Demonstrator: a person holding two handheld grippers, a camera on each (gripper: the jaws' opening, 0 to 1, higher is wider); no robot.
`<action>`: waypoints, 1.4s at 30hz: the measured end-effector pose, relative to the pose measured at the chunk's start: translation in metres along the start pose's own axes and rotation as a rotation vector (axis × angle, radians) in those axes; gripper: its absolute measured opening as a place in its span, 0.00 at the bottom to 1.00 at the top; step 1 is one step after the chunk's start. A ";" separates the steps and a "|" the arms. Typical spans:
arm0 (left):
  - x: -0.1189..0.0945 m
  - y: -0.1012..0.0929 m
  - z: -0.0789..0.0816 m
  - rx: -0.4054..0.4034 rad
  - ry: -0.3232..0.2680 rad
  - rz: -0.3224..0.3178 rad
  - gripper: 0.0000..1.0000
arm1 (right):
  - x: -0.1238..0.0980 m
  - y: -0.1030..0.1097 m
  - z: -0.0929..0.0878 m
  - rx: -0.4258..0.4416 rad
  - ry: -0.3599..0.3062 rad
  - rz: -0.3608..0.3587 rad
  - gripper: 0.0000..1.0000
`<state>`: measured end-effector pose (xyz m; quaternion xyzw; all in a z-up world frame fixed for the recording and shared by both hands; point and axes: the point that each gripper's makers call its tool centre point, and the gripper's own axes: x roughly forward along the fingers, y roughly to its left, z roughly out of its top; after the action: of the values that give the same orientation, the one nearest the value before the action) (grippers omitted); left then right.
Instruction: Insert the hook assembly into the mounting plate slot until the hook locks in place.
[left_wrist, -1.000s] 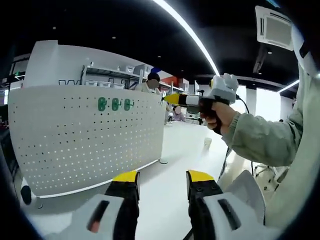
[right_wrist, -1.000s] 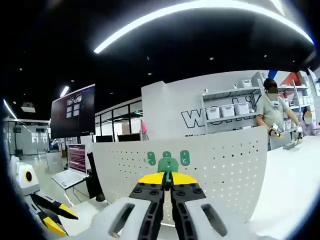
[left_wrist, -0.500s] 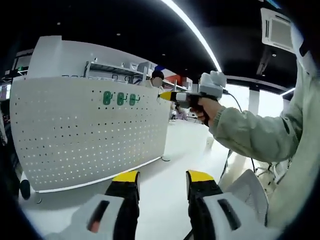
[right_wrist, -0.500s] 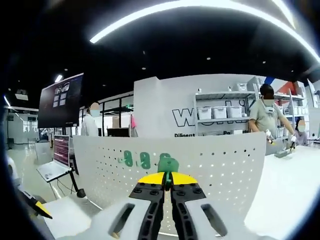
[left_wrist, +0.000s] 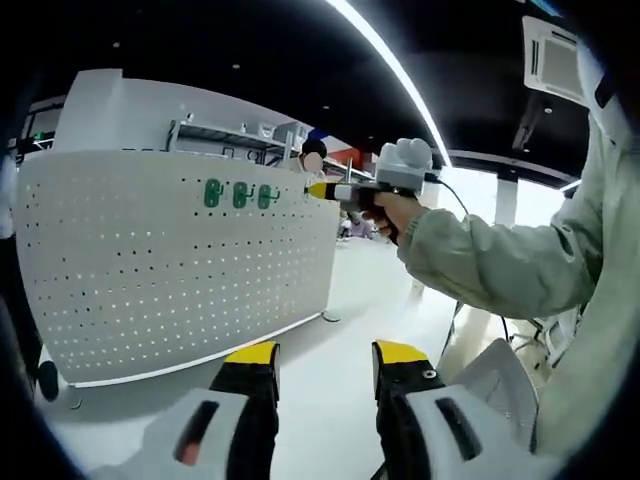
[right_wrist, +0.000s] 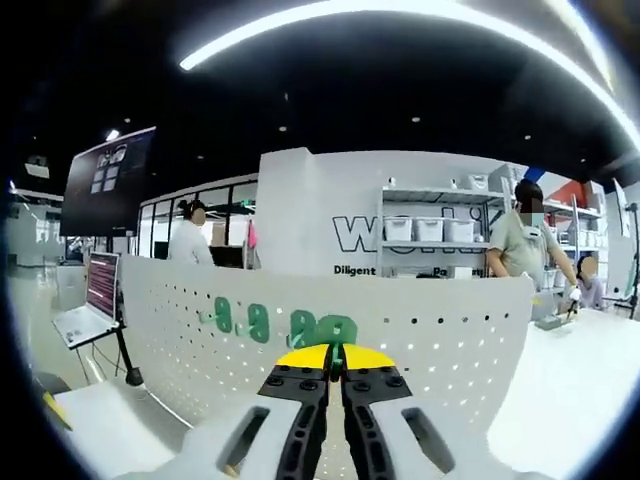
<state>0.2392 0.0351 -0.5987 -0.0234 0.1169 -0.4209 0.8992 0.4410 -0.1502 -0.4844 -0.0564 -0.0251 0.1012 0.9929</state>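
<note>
In the left gripper view, the left gripper (left_wrist: 325, 365) showed its yellow-tipped jaws spread apart with nothing between them, over the white counter (left_wrist: 330, 340). Beyond the jaws and to their left stood the white perforated mounting plate (left_wrist: 170, 270), upright on the counter, its lower left end cut off by the view's edge. Three green hooks (left_wrist: 240, 195) sat in a row high on the plate, well above and left of those jaws. Up and to the right, a hand (left_wrist: 395, 212) in a pale green sleeve (left_wrist: 500, 270) held the right gripper (left_wrist: 318, 190), whose yellow tip lay just beside the rightmost of the three hooks; from this side I could not tell whether the tip touched the plate.

In the right gripper view, the right gripper (right_wrist: 335, 358) had its jaws pressed together on the green hook assembly (right_wrist: 336, 331), which rose just past the jaw tips against the plate's face. Only its upper part was visible, the rest hidden by the jaws, and whether it had entered a slot was hard to make out. The three mounted hooks lay to the left of the jaws, the nearest almost touching the held piece.

Far behind the plate stood shelving (right_wrist: 430, 240) with pale bins (right_wrist: 430, 230), contents not visible, a person (right_wrist: 525, 250) at the right, another person (right_wrist: 190, 240) at the left, and a dark screen (right_wrist: 105, 180) high on the left.
</note>
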 end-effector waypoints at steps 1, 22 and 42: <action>0.000 0.000 0.000 0.000 0.001 0.001 0.38 | 0.002 0.001 0.001 0.007 0.000 0.001 0.02; -0.003 0.005 -0.007 -0.018 0.015 0.025 0.38 | 0.041 -0.008 -0.016 -0.002 0.048 -0.013 0.02; -0.004 0.014 -0.009 -0.029 0.014 0.039 0.38 | 0.054 -0.012 -0.022 0.008 0.069 -0.032 0.01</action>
<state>0.2450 0.0472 -0.6086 -0.0311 0.1298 -0.4019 0.9059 0.4976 -0.1528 -0.5031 -0.0552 0.0089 0.0832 0.9950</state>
